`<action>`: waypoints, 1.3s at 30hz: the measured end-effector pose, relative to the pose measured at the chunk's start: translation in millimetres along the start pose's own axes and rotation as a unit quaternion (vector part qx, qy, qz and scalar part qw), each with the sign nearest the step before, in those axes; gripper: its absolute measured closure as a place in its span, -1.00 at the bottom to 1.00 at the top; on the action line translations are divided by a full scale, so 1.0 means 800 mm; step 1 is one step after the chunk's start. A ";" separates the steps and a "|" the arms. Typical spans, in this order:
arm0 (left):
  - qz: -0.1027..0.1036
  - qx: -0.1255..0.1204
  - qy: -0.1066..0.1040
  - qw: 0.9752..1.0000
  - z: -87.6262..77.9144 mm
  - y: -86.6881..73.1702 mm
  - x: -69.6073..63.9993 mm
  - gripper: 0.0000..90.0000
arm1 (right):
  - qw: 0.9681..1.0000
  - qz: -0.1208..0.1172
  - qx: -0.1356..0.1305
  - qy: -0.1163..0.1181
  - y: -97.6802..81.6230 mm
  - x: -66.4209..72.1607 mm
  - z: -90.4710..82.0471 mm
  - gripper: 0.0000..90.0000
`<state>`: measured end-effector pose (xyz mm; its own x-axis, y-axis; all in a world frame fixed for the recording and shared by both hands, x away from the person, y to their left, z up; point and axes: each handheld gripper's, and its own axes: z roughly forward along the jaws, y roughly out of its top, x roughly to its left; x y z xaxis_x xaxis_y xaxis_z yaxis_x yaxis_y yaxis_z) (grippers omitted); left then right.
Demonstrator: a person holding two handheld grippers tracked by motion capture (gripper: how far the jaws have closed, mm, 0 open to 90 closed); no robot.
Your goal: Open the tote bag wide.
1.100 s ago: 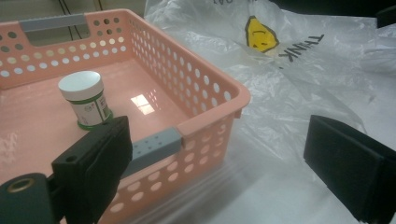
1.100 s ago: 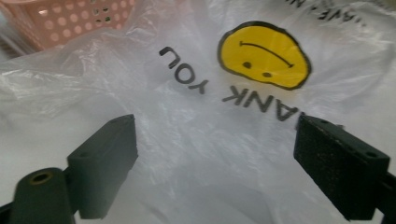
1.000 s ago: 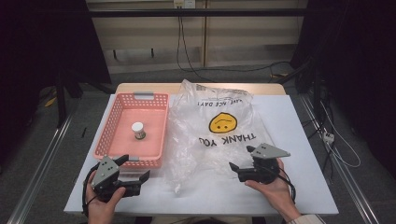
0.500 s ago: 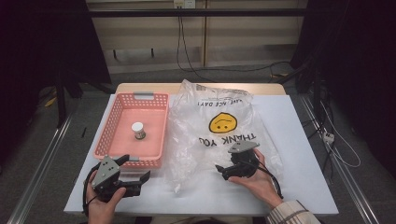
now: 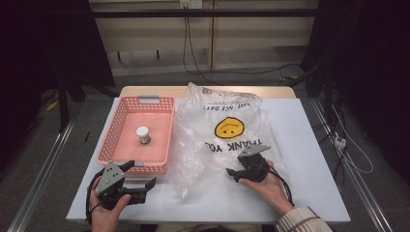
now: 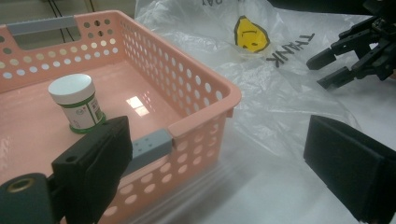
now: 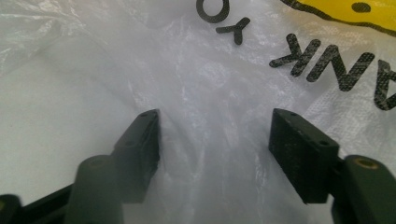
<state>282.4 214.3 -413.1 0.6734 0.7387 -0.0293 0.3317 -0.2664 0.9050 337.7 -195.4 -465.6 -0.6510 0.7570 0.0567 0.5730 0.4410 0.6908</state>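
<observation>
A clear plastic bag (image 5: 220, 140) printed with a yellow smiley and "THANK YOU" lies flat on the white table (image 5: 309, 145). My right gripper (image 5: 234, 166) rests on the bag's near part, pointing left. Its jaws have just been closing and still stand apart, with crinkled bag film (image 7: 210, 93) between them; the right gripper (image 7: 215, 126) is not pinching it. My left gripper (image 5: 140, 174) is open at the near right corner of the pink basket (image 5: 159, 145). A small white-lidded jar (image 5: 142, 134) stands upright inside the basket (image 6: 205, 84). The left gripper view shows the jar (image 6: 77, 100) and the right gripper (image 6: 329, 70).
The basket's grey handle (image 6: 149, 147) faces my left gripper. The bag's left edge lies against the basket's right wall. Bare table runs along the front and right sides. Cables lie on the floor (image 5: 217, 72) beyond the table's far edge.
The right hand has moved left and down onto the bag's near part, and its jaws have narrowed. The left hand has stayed where it was.
</observation>
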 end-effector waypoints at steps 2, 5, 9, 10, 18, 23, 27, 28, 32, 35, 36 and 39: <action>-0.001 0.000 0.001 1.000 0.000 0.000 0.000 -0.83 | 1.000 0.002 -0.002 0.000 0.000 0.000 0.000 -0.02; -0.001 0.000 0.001 1.000 0.000 0.000 0.001 -0.83 | 1.000 0.014 -0.004 -0.004 0.002 -0.003 0.000 0.24; -0.001 -0.001 0.000 1.000 -0.001 0.000 0.000 -0.83 | 1.000 0.020 -0.002 -0.008 0.004 -0.005 0.001 0.34; -0.001 -0.002 0.000 1.000 -0.001 0.000 0.000 -0.83 | 1.000 0.025 -0.001 -0.005 0.005 -0.006 0.000 0.36; -0.003 -0.003 0.001 1.000 -0.001 0.000 0.001 -0.83 | 0.999 0.036 -0.021 0.011 0.009 -0.008 -0.009 0.90; -0.003 -0.003 0.002 1.000 -0.001 0.000 0.001 -0.83 | 0.999 0.030 -0.010 0.012 0.009 -0.006 -0.007 1.00; -0.002 -0.003 0.003 1.000 -0.001 0.000 0.002 -0.83 | 0.999 0.030 -0.021 0.008 0.012 -0.006 -0.012 1.00; -0.002 -0.002 0.003 1.000 -0.001 0.000 0.002 -0.83 | 0.999 0.031 -0.025 0.008 0.013 -0.005 -0.014 1.00; -0.002 -0.003 0.003 1.000 -0.002 0.000 0.001 -0.83 | 0.998 0.030 -0.054 0.010 0.020 -0.003 -0.027 1.00; -0.002 -0.003 0.003 1.000 -0.001 0.000 0.001 -0.83 | 0.997 0.027 -0.066 0.007 0.023 -0.003 -0.030 1.00; -0.002 -0.003 0.004 1.000 -0.002 0.000 0.001 -0.83 | 0.997 0.026 -0.069 0.010 0.025 -0.003 -0.032 1.00; -0.002 -0.003 0.004 1.000 -0.001 0.000 0.001 -0.83 | 0.997 0.024 -0.074 0.009 0.027 -0.003 -0.033 1.00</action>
<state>282.5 215.8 -412.4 0.6674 0.7441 -0.0296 0.3306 -0.2605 0.9071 338.2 -200.3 -432.1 -0.6343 0.7661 0.1037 0.5249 0.3282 0.7853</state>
